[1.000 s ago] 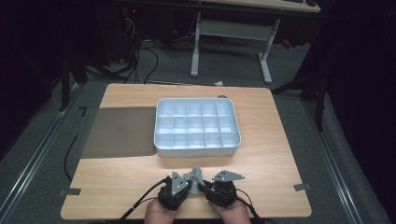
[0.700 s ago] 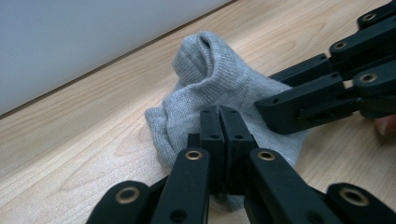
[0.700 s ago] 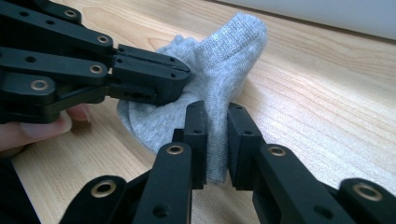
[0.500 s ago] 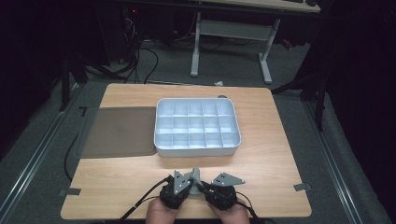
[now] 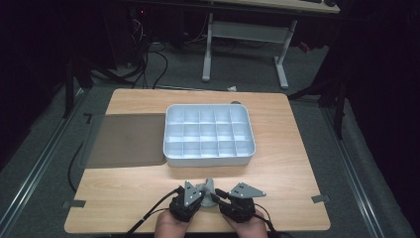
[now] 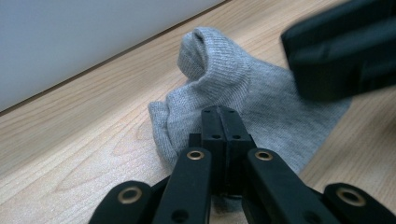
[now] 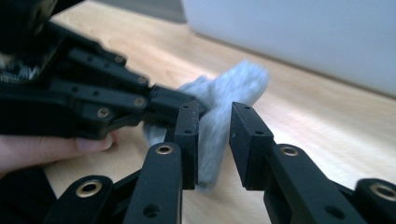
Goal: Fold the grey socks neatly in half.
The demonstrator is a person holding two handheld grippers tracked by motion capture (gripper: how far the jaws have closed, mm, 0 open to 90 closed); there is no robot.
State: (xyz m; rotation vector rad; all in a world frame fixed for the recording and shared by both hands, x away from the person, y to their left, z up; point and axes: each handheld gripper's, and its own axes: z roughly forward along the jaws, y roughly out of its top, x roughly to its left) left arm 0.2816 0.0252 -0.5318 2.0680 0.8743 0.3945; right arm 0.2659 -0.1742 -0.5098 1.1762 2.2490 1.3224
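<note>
**Two claws meet on one grey sock**

Left claw is clamped fully together on the near fold of a grey sock, its jaws meeting flat with knit fabric bunched around and under them. The sock lies crumpled on the wooden table at the near edge, just in front of the white compartment tray, whose wall rises pale behind it in both gripper views. Its cuff end humps up toward the tray.

Right claw has just been opening: its jaws stand partly apart with a strip of sock between them, and the left-hand pad seems to brush the cloth while the other stands clear, so it has no hold. In the high view, both claws sit side by side over the sock, much where they were a second ago; neither hand has really travelled.

My reading is that the right claw has let go to take a fresh bite while the left pins the fabric in place. That suggests the folding or bunching of the sock is mid-way, with nothing yet carried toward the tray. A dark mat lies left of the tray, untouched. The risk now is the loose end slipping before the right claw closes again.
</note>
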